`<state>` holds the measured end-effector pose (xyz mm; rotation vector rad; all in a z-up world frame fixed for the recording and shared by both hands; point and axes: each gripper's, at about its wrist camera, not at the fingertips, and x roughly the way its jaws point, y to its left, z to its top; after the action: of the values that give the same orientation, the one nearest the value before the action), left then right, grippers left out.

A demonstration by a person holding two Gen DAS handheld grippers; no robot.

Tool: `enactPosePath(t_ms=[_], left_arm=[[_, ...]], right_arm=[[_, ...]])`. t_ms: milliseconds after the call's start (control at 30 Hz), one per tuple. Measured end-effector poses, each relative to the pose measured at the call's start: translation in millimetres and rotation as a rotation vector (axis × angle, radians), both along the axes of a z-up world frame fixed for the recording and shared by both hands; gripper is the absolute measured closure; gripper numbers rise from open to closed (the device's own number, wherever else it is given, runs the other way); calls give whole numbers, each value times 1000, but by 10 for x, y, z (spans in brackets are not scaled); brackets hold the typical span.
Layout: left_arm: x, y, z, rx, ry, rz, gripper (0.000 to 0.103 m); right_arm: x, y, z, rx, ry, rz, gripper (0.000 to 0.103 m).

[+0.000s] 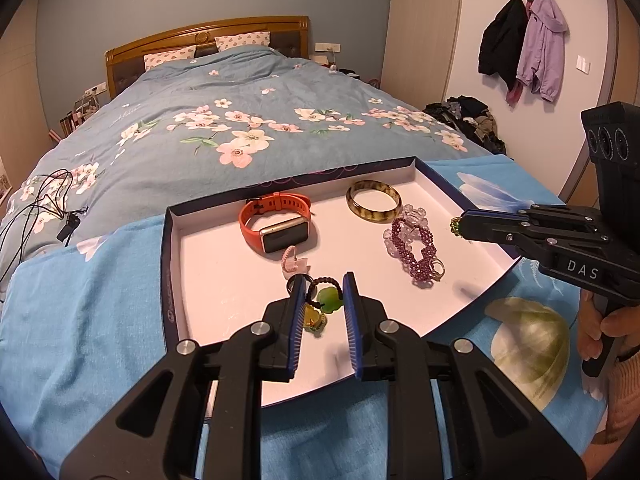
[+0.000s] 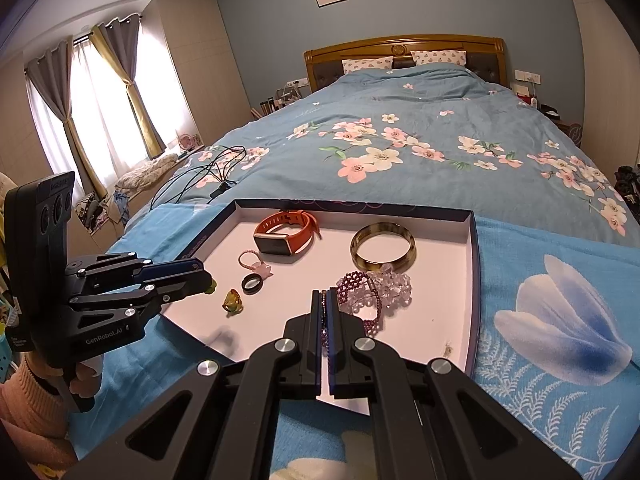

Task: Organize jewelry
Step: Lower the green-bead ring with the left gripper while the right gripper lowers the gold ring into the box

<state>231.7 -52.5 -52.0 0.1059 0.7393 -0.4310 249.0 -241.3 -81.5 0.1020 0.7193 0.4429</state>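
Observation:
A shallow white tray (image 1: 168,248) (image 2: 474,280) lies on a blue cloth on the bed. In it are an orange watch (image 1: 276,220) (image 2: 286,232), a brown bangle (image 1: 374,200) (image 2: 382,246), a purple bead bracelet (image 1: 416,248) (image 2: 356,284), a clear bead bracelet (image 2: 394,286), a pink ring (image 2: 250,258), a black ring (image 2: 252,283) and a yellow ring (image 2: 232,302). My left gripper (image 1: 324,278) (image 2: 208,280) hangs over the tray's near left part, shut on a green pendant (image 1: 330,300) with a black cord. My right gripper (image 1: 460,226) (image 2: 323,292) is shut above the tray's right side, a small beaded piece (image 1: 454,226) at its tip.
The blue cloth (image 2: 560,320) covers the foot of a bed with a flowered quilt (image 1: 240,120). A black cable (image 1: 48,200) (image 2: 208,176) lies on the quilt left of the tray. A hand (image 1: 600,328) holds the right gripper's handle. A clothes pile (image 1: 472,120) sits beside the bed.

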Motion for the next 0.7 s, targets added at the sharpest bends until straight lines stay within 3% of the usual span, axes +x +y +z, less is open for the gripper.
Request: enactPosePath(t_ms=[700], left_arm=[[66,-10,-33,8,13,22,84]], right_arm=[[90,-19,-47,-10,9,-1,102]])
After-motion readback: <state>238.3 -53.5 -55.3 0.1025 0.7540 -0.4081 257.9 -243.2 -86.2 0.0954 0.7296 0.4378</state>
